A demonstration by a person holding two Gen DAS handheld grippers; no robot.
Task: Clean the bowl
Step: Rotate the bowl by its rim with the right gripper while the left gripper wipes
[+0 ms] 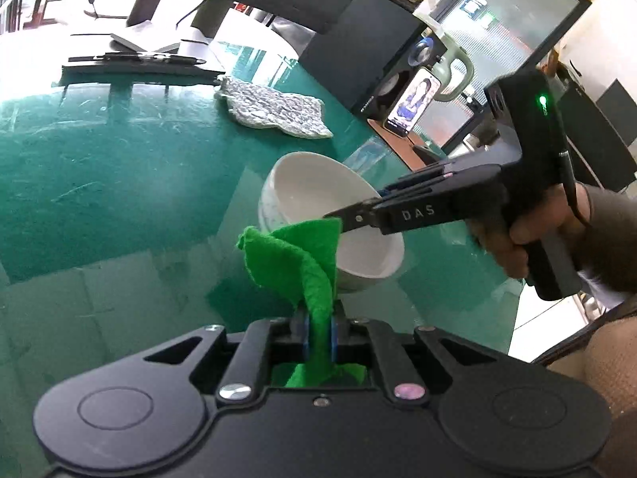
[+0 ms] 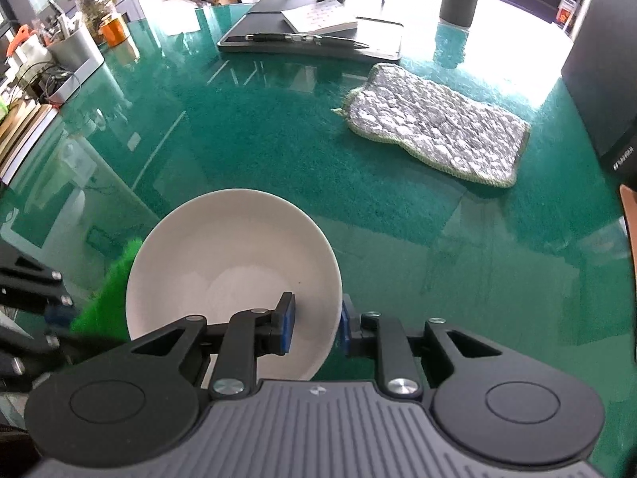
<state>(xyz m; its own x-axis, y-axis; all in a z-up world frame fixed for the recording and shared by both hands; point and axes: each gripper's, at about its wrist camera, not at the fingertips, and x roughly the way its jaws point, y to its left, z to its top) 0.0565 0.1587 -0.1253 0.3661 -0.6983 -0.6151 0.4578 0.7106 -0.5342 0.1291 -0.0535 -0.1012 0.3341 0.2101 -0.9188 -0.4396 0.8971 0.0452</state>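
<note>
The left gripper [image 1: 318, 334] has its blue pads closed tight on a strip of green cloth [image 1: 296, 263], which stands up from the jaws in a loose twisted fold, its top edge reaching the near rim of the bowl [image 1: 314, 191]. The right gripper [image 2: 316, 324] straddles the bowl's wall: one blue pad sits inside the bowl [image 2: 235, 263], the other outside, just beside the rim. Whether the pads actually press the wall or only bracket it cannot be told.

The bowl is plain white, glossy and smooth inside, with no food visible except one tiny dark speck near the rim. In the left wrist view it tilts, its mouth turned toward the upper left, its base just above or on the table [image 2: 278, 147], a glossy green one. A hand [image 1: 513, 239] grips the right tool's handle. Farther back lie a grey quilted mat [image 2: 434, 123] and a dark notebook [image 2: 310, 46] with a pen on it.
</note>
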